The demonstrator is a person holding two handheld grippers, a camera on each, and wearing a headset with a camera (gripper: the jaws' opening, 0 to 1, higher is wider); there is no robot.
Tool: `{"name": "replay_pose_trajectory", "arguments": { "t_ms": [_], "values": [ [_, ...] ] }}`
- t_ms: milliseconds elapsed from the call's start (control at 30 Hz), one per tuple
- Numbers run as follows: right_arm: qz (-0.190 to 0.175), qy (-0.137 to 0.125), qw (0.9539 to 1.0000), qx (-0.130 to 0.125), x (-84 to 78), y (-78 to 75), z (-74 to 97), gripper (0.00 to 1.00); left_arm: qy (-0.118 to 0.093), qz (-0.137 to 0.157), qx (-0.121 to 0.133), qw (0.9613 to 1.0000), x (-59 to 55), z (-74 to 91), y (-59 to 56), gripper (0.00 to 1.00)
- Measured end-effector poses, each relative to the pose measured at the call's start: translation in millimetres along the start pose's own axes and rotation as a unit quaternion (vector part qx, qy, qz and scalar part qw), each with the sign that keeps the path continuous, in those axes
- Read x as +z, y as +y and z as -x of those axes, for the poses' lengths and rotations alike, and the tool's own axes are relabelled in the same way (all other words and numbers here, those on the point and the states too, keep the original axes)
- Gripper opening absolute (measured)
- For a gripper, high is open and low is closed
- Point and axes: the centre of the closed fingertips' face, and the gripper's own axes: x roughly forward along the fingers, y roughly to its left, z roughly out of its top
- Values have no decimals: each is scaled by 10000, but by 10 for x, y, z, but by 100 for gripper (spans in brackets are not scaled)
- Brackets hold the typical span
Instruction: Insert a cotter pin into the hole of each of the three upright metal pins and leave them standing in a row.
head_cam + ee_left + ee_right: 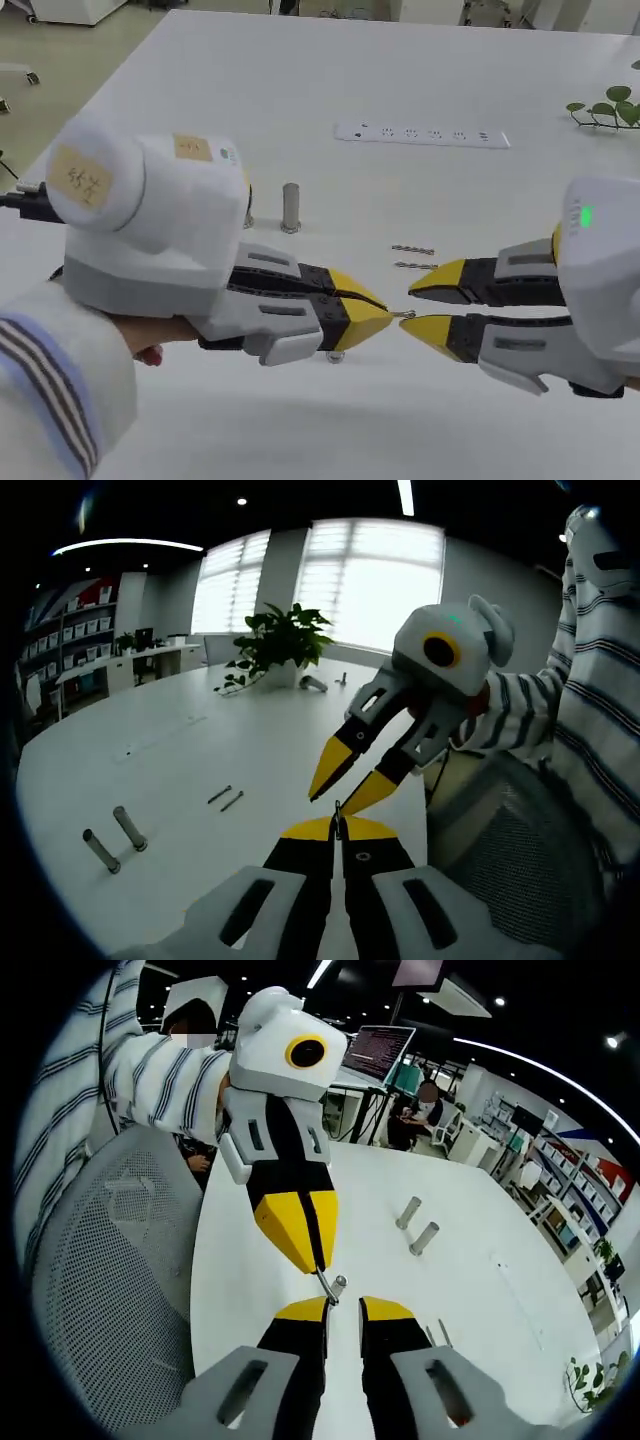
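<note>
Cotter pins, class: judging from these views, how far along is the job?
Done: nothing visibly; two loose cotter pins lie on the table. In hand: the left gripper is shut on a third cotter pin, its tip at the open right gripper. Left: seemingly all three metal pins.

bright overhead light, fisheye warp, sharp
</note>
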Motion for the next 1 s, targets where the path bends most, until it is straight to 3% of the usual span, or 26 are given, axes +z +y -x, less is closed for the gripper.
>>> {"name": "replay_pose_trajectory", "arguments": {
  "t_ms": [100, 233, 500, 1000],
  "values": [
    [-15, -18, 9999, 125, 7, 51, -4, 0, 92, -186, -32, 9998, -26, -1, -1, 0],
    [29, -8, 9998, 199, 3, 88, -10, 0, 302, -493, -123, 9983, -67, 0, -12, 0],
    [78, 17, 9996, 286, -9, 127, -14, 0, 541, -714, -246, 9957, -132, -26, -7, 0],
    [161, 208, 9963, 815, -102, 334, -49, 0, 1027, -1177, -661, 9855, -245, -18, -125, 0]
  ]
}}
